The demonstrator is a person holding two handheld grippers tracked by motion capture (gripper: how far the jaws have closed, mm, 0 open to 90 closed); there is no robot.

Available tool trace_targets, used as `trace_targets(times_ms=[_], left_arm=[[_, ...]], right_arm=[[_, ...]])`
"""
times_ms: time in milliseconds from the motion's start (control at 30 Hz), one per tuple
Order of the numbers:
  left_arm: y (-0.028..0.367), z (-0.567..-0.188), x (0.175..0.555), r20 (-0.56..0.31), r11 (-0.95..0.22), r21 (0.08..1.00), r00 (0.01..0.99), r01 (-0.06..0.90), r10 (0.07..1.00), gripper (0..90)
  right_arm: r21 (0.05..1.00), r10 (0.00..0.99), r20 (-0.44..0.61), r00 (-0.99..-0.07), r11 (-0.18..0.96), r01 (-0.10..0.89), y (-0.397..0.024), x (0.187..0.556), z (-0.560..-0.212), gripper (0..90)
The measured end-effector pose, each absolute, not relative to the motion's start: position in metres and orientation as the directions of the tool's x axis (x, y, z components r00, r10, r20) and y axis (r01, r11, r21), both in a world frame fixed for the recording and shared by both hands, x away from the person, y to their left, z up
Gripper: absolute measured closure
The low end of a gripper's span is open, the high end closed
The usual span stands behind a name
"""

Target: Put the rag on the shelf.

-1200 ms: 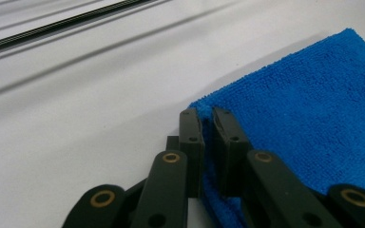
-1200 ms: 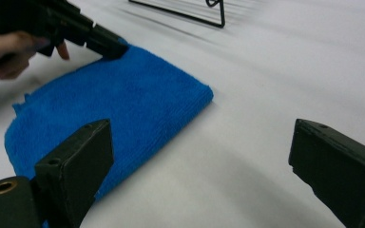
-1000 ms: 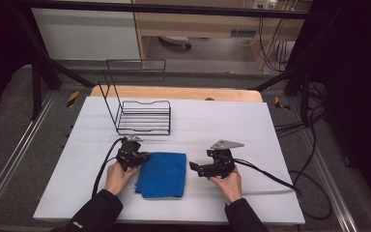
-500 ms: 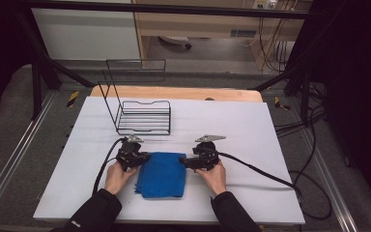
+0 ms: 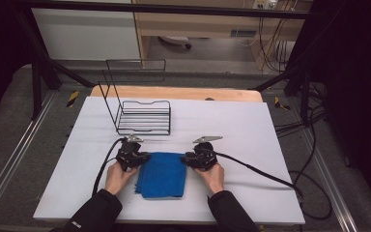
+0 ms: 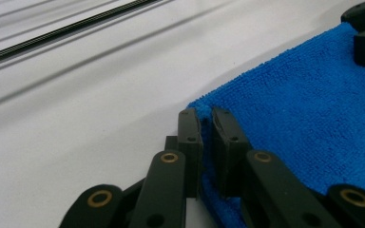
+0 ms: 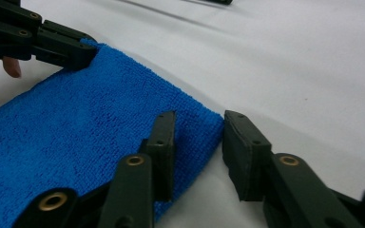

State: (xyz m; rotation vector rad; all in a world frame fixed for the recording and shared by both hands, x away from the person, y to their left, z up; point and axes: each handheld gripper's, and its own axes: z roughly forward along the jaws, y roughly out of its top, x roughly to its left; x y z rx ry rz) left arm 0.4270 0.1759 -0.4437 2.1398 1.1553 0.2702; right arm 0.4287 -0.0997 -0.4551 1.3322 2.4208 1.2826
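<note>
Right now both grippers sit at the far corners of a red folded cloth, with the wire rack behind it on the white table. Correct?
Not quite: the cloth is blue, not red, as the high view shows. The rest stands: the left gripper and right gripper sit at its far corners, with the wire rack behind it on the white table.

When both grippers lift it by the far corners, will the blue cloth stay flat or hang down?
The folded blue terry cloth will probably hang limp, since it lies soft and flat. It looks light. Its fuzzy pile should grip rather than slip.
</note>
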Motion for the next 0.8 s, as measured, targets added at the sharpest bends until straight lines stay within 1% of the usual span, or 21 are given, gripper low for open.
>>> trace_targets(times_ms=[233, 367, 500, 700, 800], left_arm=[[0.1762, -0.444, 0.4268, -0.131, -0.373, 0.655, 0.585, 0.657, 0.801, 82.4], [0.1768, -0.4441, 0.4268, -0.132, -0.373, 0.656, 0.587, 0.656, 0.799, 82.4], [0.1781, -0.4445, 0.4274, -0.143, -0.367, 0.658, 0.588, 0.657, 0.796, 82.4], [0.1801, -0.4445, 0.4287, -0.17, -0.344, 0.656, 0.576, 0.671, 0.799, 83.1], [0.1826, -0.4449, 0.4292, -0.201, -0.32, 0.657, 0.567, 0.683, 0.799, 83.7]], right_arm=[[0.687, 0.729, 0.295, -0.617, 0.286, 0.668, -0.0963, 0.4303, -0.4547, 77.4], [0.675, 0.727, 0.313, -0.611, 0.283, 0.682, -0.0956, 0.4324, -0.4541, 81.9], [0.671, 0.729, 0.322, -0.604, 0.275, 0.689, -0.0957, 0.4328, -0.4536, 84.2], [0.672, 0.731, 0.326, -0.599, 0.266, 0.691, -0.0959, 0.4317, -0.4527, 84.8], [0.674, 0.732, 0.327, -0.598, 0.262, 0.69, -0.0961, 0.4306, -0.4517, 84.8]])
